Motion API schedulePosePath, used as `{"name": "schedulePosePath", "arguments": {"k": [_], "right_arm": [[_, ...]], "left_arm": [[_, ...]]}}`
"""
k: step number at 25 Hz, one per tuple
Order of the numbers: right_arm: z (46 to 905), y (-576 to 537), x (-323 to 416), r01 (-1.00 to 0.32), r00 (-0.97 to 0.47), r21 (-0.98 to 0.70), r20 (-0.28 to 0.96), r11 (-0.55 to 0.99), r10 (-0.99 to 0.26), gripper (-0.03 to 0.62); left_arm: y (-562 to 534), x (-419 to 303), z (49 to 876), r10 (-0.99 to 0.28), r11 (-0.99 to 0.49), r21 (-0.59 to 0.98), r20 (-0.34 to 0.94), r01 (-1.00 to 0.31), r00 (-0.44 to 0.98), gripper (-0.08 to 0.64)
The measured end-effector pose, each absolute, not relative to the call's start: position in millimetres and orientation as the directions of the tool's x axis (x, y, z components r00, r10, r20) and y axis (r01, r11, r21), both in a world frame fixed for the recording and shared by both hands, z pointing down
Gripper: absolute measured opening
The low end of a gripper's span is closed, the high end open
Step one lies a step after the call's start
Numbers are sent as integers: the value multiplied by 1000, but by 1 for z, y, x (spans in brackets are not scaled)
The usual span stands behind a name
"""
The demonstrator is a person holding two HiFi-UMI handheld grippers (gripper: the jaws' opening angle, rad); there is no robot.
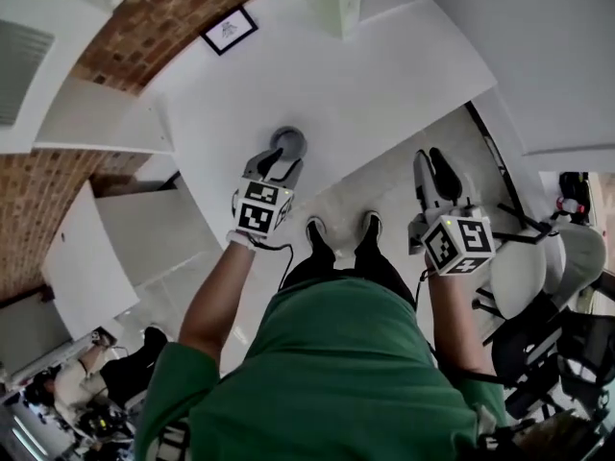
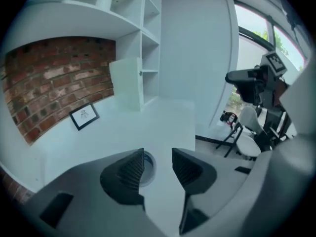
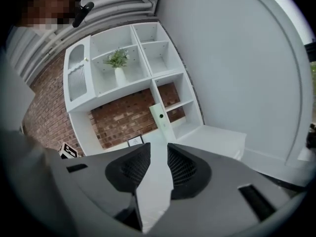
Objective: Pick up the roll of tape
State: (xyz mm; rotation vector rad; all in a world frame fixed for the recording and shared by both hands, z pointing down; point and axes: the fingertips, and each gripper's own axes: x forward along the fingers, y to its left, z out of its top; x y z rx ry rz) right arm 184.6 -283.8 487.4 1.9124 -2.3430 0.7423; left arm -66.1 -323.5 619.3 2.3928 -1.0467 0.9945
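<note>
The roll of tape [image 1: 288, 143] lies flat on the white table [image 1: 365, 94], at 12 o'clock just beyond your left gripper [image 1: 281, 161]. Its jaws stand apart and empty, with the roll offset behind the left one, so closing now could clip the rim and skid it away. Your right gripper [image 1: 430, 161] hangs narrow and empty.

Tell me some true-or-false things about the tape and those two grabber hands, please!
The roll of tape lies on the white table. True.
The left gripper is squeezing the tape. False: its fingers stand apart and are not pressing it.
The right gripper holds nothing. True.
The picture frame lies flat in the middle of the table. False: it stands against the brick wall.
</note>
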Motion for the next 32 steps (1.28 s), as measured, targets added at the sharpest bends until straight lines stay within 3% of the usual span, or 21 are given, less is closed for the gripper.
{"name": "schedulePosePath", "arguments": {"k": [14, 26, 32], "right_arm": [[491, -257, 211, -946, -55, -318, 333, -57, -941, 120], [494, -243, 227, -940, -8, -324, 330, -105, -944, 120], [492, -241, 226, -942, -26, -324, 326, -86, -945, 118]], "left_arm": [[-334, -52, 720, -209, -864, -1, 910, -503, 358, 189], [-338, -50, 746, -104, -933, -35, 979, -358, 173, 142], [-337, -47, 742, -98, -927, -15, 974, -375, 204, 80]]}}
